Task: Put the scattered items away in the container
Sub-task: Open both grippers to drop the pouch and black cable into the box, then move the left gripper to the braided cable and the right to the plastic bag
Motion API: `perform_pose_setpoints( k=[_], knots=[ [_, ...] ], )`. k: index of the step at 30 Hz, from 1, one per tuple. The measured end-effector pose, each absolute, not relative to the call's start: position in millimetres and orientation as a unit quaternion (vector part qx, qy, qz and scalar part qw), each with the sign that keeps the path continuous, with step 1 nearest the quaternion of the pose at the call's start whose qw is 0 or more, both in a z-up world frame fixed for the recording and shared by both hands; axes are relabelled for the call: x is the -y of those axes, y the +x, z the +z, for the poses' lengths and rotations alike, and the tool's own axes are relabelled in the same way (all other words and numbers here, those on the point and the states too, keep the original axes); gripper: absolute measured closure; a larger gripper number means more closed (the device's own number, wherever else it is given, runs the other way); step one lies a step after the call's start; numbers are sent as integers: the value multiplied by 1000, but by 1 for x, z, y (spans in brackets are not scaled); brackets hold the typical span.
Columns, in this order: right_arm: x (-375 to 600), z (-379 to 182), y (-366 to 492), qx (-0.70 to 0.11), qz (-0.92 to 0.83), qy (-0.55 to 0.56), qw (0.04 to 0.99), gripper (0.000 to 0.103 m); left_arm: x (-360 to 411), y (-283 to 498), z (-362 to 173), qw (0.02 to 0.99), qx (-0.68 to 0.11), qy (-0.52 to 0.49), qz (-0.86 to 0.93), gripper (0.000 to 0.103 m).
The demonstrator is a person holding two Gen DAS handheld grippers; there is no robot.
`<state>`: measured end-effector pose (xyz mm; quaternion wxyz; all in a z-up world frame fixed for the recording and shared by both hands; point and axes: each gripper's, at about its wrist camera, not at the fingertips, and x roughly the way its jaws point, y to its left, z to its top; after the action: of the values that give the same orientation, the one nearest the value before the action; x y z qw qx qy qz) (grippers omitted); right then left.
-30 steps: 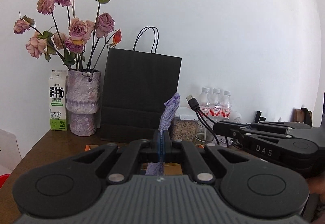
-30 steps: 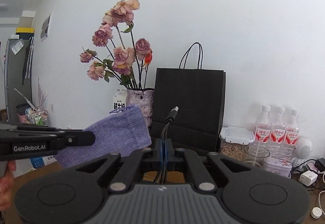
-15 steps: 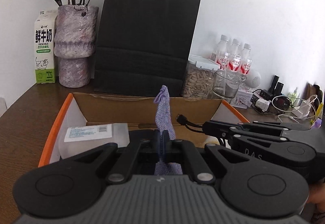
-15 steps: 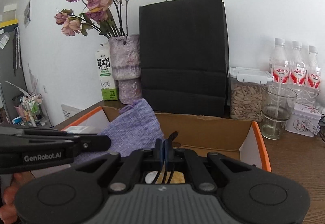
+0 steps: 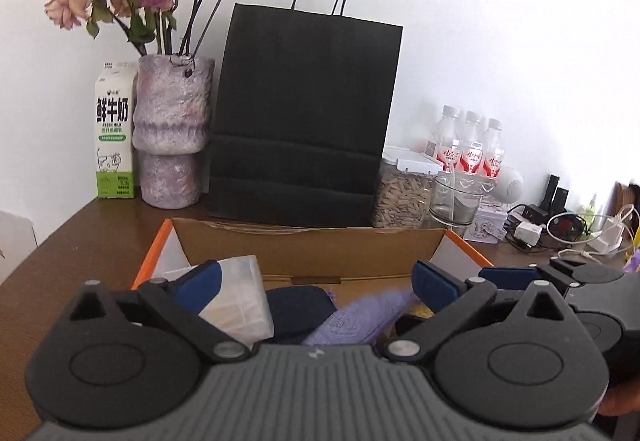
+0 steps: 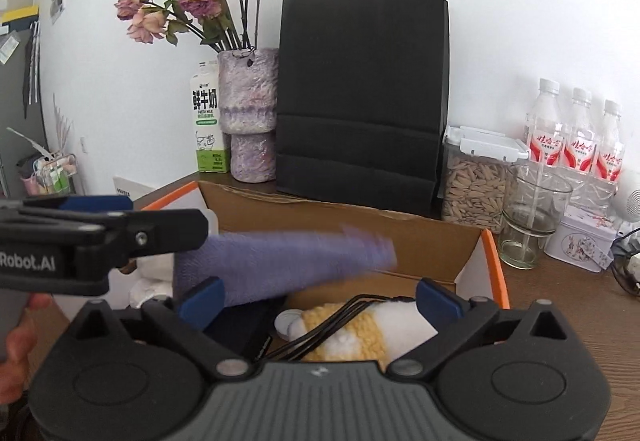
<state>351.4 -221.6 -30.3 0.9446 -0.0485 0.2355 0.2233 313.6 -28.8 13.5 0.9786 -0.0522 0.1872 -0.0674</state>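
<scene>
An open cardboard box (image 5: pixel 312 247) with orange flaps lies just ahead on the brown table. My left gripper (image 5: pixel 316 285) hangs over it, jaws opening wide, pads touching nothing. The purple cloth pouch (image 5: pixel 356 321) lies loose below them in the box, beside a dark blue case (image 5: pixel 296 309) and a clear packet (image 5: pixel 240 293). In the right wrist view the pouch (image 6: pixel 288 261) is motion-blurred, free of the left gripper (image 6: pixel 168 215). My right gripper (image 6: pixel 320 297) is opening too, nothing pinched. The black cable (image 6: pixel 340 317) rests on a yellow-and-white plush toy (image 6: pixel 360 337) inside the box (image 6: pixel 420 237).
Behind the box stand a black paper bag (image 5: pixel 304 113), a purple vase (image 5: pixel 172 129) of dried roses, and a milk carton (image 5: pixel 114 129). To the right are a seed jar (image 6: pixel 474 185), a glass (image 6: pixel 532 225), bottles (image 6: pixel 576 137), a tin (image 6: pixel 584 241), chargers and cables (image 5: pixel 568 229).
Both grippers sank over the box and went from shut to wide open. The purple pouch left the left jaws and the black cable left the right jaws; both dropped into the box.
</scene>
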Motion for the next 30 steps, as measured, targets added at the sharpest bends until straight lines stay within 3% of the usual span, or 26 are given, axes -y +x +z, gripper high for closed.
perform_pose_setpoints(
  k=[30],
  knots=[
    [255, -8, 260, -217, 193, -43, 956, 0, 4, 235, 25, 984, -167, -56, -20, 0]
  ],
)
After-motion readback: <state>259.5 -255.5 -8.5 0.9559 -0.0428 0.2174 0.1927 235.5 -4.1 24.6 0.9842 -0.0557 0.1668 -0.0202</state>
